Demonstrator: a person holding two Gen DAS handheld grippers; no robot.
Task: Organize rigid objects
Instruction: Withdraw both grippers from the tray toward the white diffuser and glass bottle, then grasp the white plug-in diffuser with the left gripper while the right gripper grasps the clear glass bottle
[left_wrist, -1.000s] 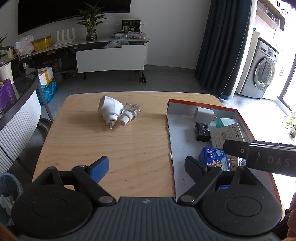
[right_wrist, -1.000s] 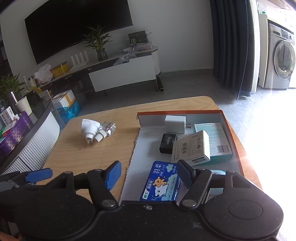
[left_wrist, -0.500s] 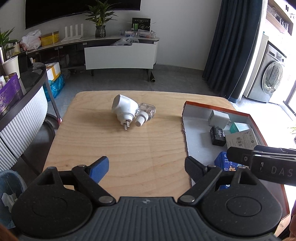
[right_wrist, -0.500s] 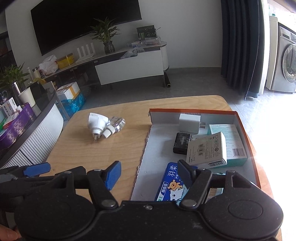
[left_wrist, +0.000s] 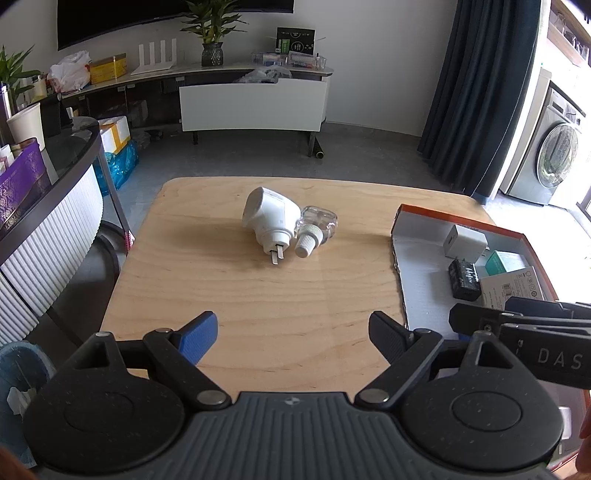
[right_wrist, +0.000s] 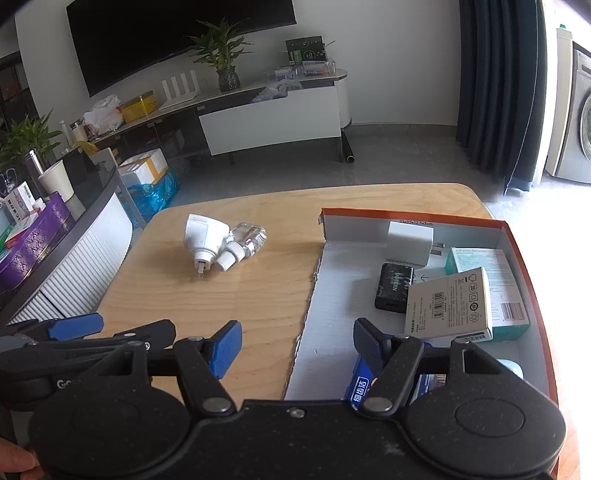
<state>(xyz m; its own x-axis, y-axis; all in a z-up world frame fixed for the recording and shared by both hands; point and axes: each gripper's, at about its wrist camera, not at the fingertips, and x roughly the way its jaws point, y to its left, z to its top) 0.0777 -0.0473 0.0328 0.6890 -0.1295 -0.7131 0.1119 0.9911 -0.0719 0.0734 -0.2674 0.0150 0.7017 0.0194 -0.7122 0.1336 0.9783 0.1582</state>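
Note:
A white plug-in device lies on the wooden table beside a clear bottle with a white cap; the two touch. At the right stands an orange-rimmed box holding a white charger, a black adapter, a grey carton, a teal carton and a blue pack. My left gripper is open over bare wood, well short of the plug-in device. My right gripper is open over the box's near left edge.
A curved white counter with a purple box borders the table's left side, with a blue bin below it. Beyond the table is open floor, a TV console, a dark curtain and a washing machine.
Both views have slid left across the table: the plug-in device and bottle now sit nearer the middle of the left wrist view. Both grippers stayed open and hold nothing.

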